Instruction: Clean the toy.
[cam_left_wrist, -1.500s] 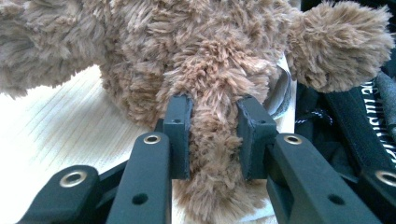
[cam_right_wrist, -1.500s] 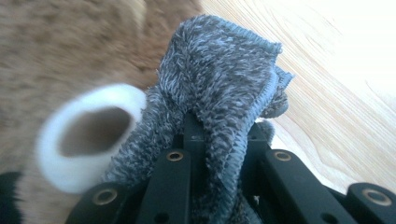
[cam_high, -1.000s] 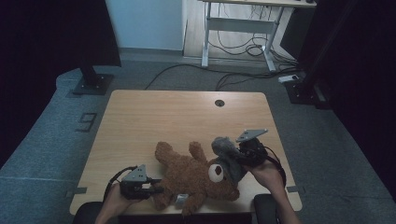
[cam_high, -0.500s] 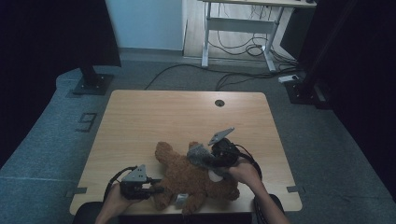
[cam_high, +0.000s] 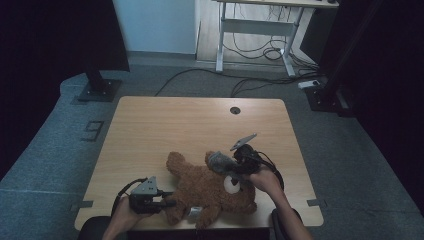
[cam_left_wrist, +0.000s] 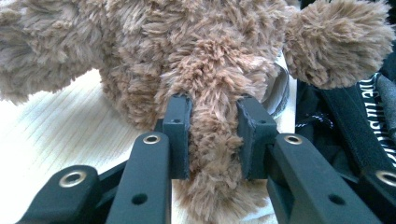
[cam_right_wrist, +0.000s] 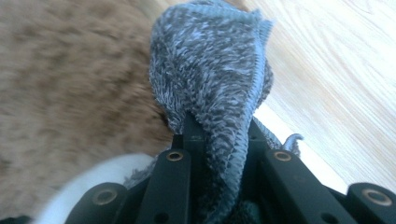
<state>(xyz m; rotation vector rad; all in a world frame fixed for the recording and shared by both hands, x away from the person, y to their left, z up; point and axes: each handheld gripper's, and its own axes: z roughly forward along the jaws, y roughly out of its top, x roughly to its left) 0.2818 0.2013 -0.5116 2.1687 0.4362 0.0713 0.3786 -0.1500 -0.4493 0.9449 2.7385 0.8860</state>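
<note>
Wooden table (cam_high: 165, 125), hand-held grippers (cam_high: 162, 202) clamping brown teddy (cam_high: 210, 192), (cam_high: 235, 167) grey sock (cam_high: 220, 161), grey carpet (cam_high: 45, 150).

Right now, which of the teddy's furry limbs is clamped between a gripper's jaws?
The limb at the teddy bear's near-left end: the left gripper squeezes it. The other limbs lie free; the right gripper holds a grey knitted cloth.

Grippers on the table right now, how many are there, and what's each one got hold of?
2. The left gripper is at the near left edge, shut on the teddy bear's limb. The right gripper is over the bear's head, shut on a grey knit cloth.
</note>
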